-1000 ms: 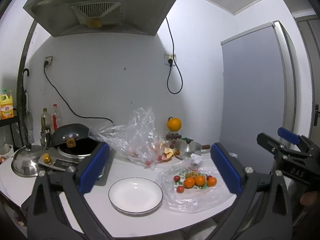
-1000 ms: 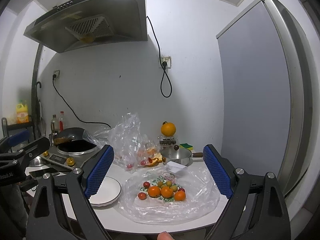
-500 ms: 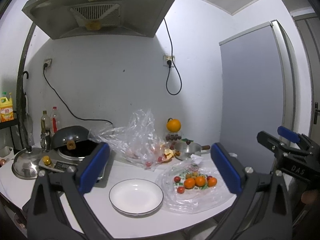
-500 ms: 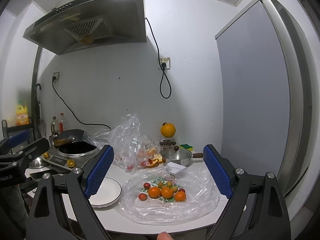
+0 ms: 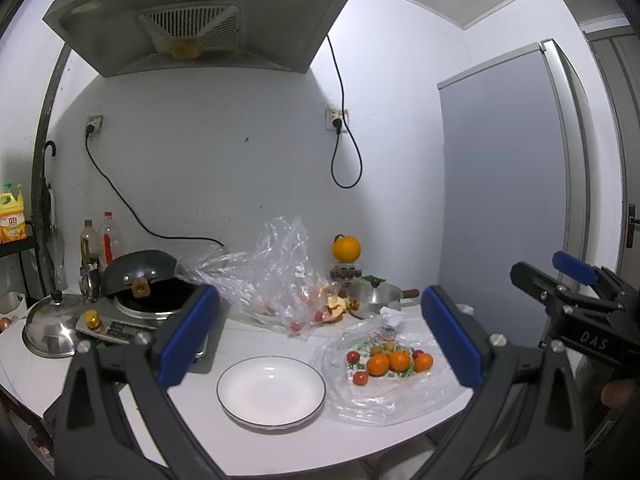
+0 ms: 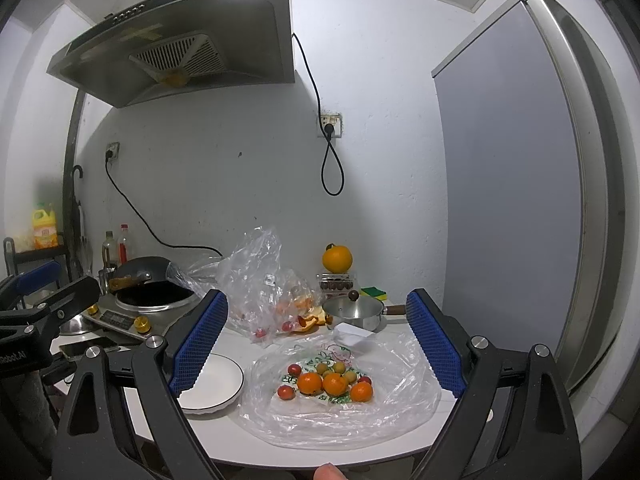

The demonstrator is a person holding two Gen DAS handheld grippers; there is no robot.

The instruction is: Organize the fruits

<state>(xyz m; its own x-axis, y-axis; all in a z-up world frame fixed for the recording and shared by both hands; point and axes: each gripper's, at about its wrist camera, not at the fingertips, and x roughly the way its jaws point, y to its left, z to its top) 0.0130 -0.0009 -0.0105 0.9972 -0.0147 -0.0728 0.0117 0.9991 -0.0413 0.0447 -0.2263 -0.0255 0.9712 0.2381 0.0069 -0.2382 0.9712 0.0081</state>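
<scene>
Both tongs, left (image 5: 320, 336) and right (image 6: 316, 336), gape empty above the counter (image 5: 280, 448), approaching; next, picking an orange (image 6: 310, 383) for the plate (image 5: 271, 391).

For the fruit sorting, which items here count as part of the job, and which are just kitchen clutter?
Part of the job:
- small oranges
- cherry tomatoes
- flat plastic bag under them
- white plate, nothing on it
- left gripper and right gripper, jaws open

Clutter:
- wok
- saucepan
- crumpled bag
- big orange
</scene>
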